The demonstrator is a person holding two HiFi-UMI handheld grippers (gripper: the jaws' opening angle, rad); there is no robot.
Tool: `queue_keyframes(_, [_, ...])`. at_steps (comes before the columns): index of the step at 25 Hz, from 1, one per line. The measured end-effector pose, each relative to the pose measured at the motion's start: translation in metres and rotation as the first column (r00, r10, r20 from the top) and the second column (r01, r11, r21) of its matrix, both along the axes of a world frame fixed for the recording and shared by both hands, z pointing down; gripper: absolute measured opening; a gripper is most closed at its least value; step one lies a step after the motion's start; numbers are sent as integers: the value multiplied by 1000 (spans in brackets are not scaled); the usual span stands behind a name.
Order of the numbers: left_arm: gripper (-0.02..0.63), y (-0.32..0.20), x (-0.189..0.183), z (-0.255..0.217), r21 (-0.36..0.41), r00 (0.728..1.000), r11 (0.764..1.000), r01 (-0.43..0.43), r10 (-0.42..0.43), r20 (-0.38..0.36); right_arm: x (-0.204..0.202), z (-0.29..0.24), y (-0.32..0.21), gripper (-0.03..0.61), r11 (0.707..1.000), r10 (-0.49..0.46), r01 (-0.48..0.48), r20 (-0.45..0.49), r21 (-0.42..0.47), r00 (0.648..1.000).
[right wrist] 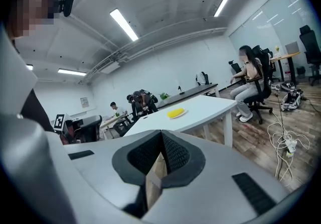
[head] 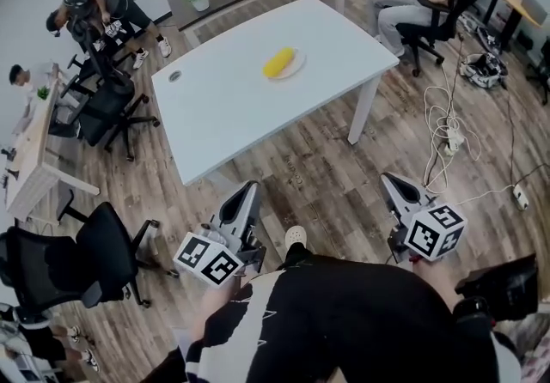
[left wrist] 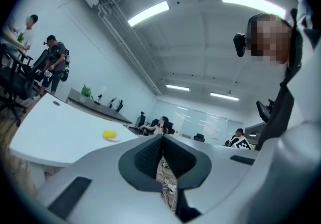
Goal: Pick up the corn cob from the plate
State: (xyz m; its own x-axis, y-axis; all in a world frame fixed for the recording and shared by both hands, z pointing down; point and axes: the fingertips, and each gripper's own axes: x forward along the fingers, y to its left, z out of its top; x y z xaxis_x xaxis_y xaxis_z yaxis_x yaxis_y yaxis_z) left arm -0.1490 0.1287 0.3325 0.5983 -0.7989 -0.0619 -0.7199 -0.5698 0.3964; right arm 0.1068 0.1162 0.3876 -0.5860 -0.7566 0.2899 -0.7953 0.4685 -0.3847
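Fingers (left wrist: 150, 155) closed; left gripper (head: 250, 189), right gripper (head: 388, 179) forward-pointing.

The right gripper (right wrist: 161, 135) holds its 2 jaws pressed together, nothing between them. Beyond, the corn cob (right wrist: 175, 113) lies on a plate (right wrist: 184, 113) on the white table (right wrist: 210, 107) (well apart from the gripper).

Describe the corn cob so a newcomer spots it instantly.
Find the big white table mid-room. Toward its far right side sits a small white plate; the corn cob lies on it, the only yellow thing there.
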Motion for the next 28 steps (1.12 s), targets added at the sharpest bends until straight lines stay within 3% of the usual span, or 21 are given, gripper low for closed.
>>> queue_keyframes(6, [14, -78, -26, -19, 57, 996, 996, -75, 72, 46, -32, -20, -72, 15, 997, 63, -64, 37, 35, 997])
queue_keyframes(13, [14, -153, -63, -2, -54, 993, 995, -89, 93, 76, -63, -30, -129, 15, 992, 109, -110, 13, 68, 994])
queue_keyframes(19, [14, -183, -71, 9, -47, 987, 991, -123, 127, 100, -81, -19, -150, 15, 992, 117, -115, -33, 55, 993])
queue_keyframes(24, [14, -194, -75, 21, -82, 988, 988, -128, 135, 81, -82, -9, -157, 15, 989, 148, -148, -11, 13, 989])
queue_keyframes(28, [14, -207, -73, 33, -115, 984, 981, -157, 166, 71, -81, -3, -156, 15, 986, 169, -169, -46, 5, 985])
